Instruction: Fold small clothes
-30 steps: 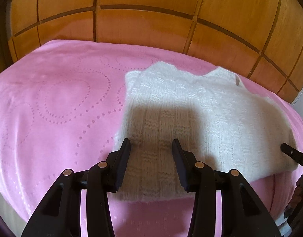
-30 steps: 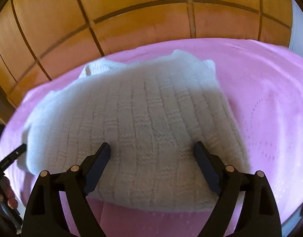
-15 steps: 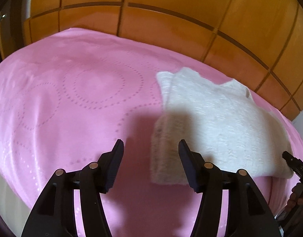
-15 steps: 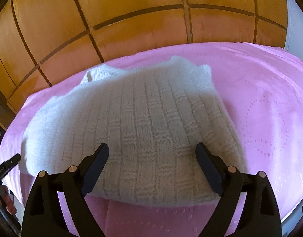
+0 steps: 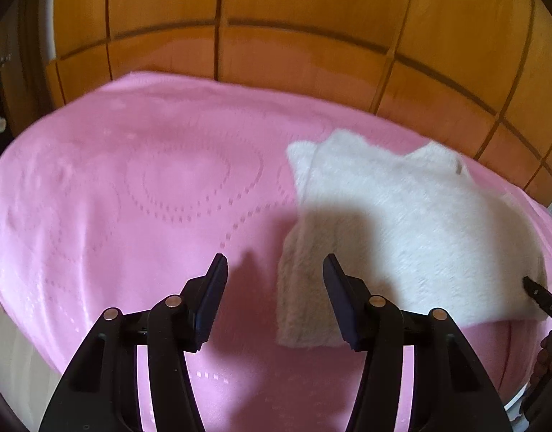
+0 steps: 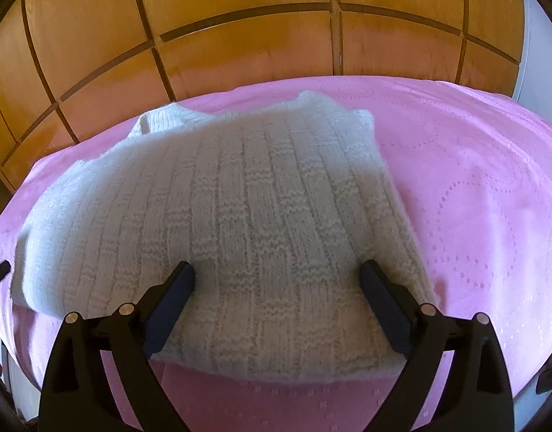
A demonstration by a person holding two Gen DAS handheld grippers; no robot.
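Two tongs hang over a bed spread with a pink blanket [image 5: 139,194], and neither has hold of anything. The left tongs [image 5: 274,264] stand about half open; their jaws have just been closing a little after opening, and between the tips shows pink blanket and the near left corner of a white knitted sweater [image 5: 402,223], with neither pad pressing on it. In the left wrist view the sweater lies folded at 3 o'clock from the middle of the picture, its left edge running from 12 toward 6 o'clock just inside the right jaw. The tip of the other tool pokes in at the far right edge, at about 4 o'clock, next to the sweater's near right corner.

The right tongs [image 6: 276,270] are spread nearly as wide as they go, and their jaws have just been opening. In the right wrist view the sweater [image 6: 240,208] fills the middle, its ribbed, blocky knit plain to see; both black fingers [image 6: 171,295] sit over its near half, one at 7 o'clock and one at 5 o'clock, with knit showing between them but nothing pinched. Whether the tips touch the wool I cannot tell. The blanket [image 6: 474,198] lies bare at 3 o'clock, stamped with dotted rings. A wooden panelled headboard [image 6: 240,36] stands behind the bed at 12 o'clock.
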